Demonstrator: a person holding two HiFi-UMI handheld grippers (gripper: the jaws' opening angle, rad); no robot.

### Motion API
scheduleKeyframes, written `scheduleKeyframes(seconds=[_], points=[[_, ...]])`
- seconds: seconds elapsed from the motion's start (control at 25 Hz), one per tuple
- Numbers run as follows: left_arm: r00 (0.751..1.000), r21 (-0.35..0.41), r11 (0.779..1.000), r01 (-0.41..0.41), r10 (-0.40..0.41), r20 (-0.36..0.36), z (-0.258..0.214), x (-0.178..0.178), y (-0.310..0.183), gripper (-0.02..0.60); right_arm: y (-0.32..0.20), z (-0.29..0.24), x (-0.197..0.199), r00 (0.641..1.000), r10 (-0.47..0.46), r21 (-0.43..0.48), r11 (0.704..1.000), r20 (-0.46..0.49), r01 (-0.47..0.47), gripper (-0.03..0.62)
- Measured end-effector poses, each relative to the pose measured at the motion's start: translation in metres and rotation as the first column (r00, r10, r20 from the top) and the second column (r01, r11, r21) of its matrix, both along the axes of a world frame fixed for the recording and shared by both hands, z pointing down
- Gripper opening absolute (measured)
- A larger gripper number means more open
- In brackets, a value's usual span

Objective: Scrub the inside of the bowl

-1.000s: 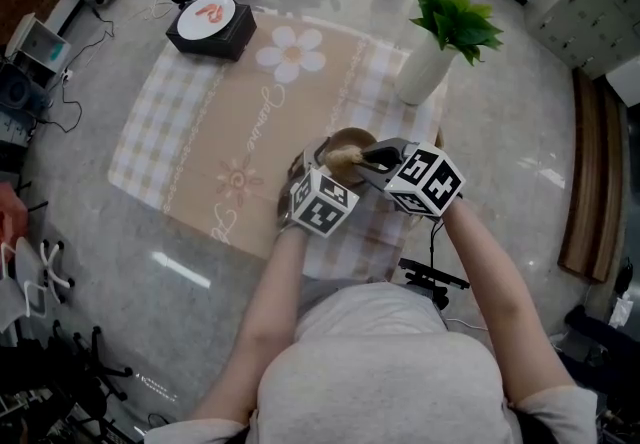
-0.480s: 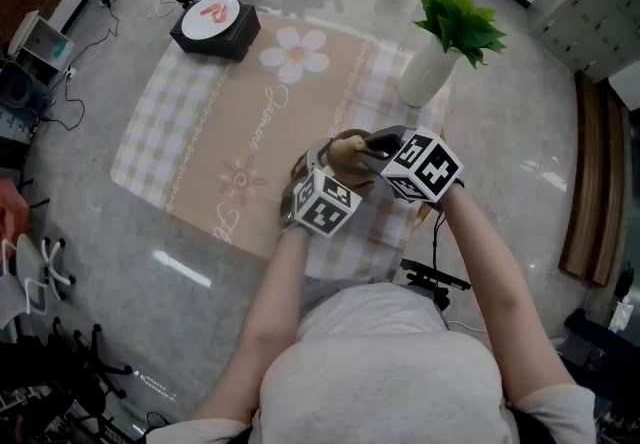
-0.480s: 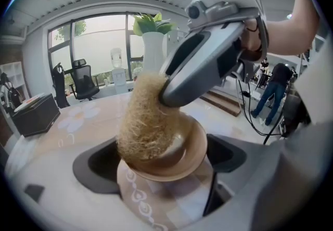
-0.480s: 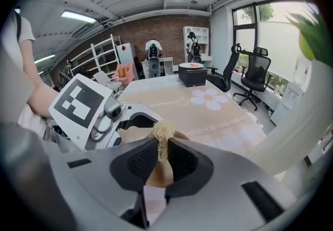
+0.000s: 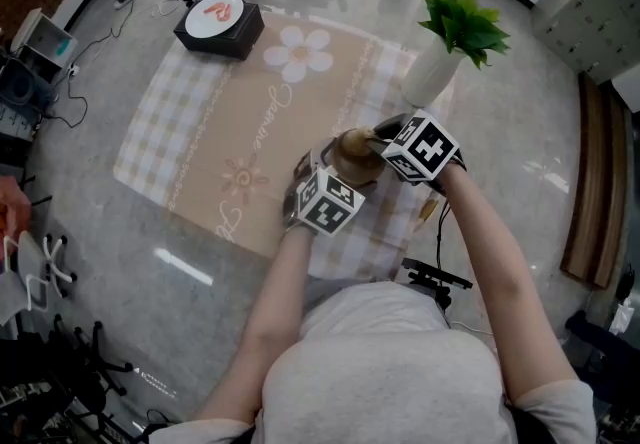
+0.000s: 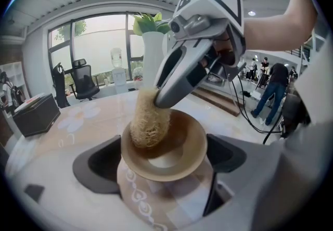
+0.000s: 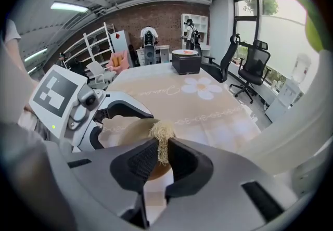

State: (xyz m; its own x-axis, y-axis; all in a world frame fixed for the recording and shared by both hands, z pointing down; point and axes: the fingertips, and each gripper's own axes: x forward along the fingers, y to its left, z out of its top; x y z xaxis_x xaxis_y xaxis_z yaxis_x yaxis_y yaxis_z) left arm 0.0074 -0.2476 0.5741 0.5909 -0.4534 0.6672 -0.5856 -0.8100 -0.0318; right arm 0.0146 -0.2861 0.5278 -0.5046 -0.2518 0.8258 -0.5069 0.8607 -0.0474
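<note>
Looking down in the head view: both tools meet over the near right part of a beige checked mat [image 5: 230, 132] on the grey desk [image 5: 120, 242]. The left tool [image 5: 325, 169] has the brown bowl [image 5: 350, 154]. The right tool [image 5: 376, 141] comes at the bowl from the right, w/ its tip at the bowl's mouth. A white vase w/ green plant [image 5: 432, 67] stands at the far right edge of the mat. A black box [image 5: 220, 24] w/ a white disc on top sits at the mat's far left corner, well apart from the tools.

Left tool view: the jaws stand one on each side of the bowl, closed onto its left and right rim. The bowl is tilted, w/ its opening toward the camera. The checked mat shows below it. A tan loofah scrubber [image 6: 148, 120] hangs from the right tool's tip, and its lower end presses on the inner wall at the bowl's left. The bowl's pale bottom is bare. The vase stands behind, and an office chair [image 6: 83, 83] is far left.

Right tool view: the jaws are nearly together, pinching the top of the loofah, w/ only a tuft showing above the pads. The bowl sits just beyond and below the pads, w/ the left tool's dark fingers wrapped round its left side. The flower print on the mat and the black box lie farther off.
</note>
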Motion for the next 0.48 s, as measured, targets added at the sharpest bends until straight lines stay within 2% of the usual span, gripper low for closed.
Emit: scheduleKeyframes(seconds=[0.48], points=[[1.0, 0.001, 1.0, 0.002, -0.002, 0.001, 0.001, -0.001, 0.0, 0.517, 0.005, 0.006, 0.013, 0.992, -0.079, -0.019, 0.997, -0.094, 0.078, 0.058]])
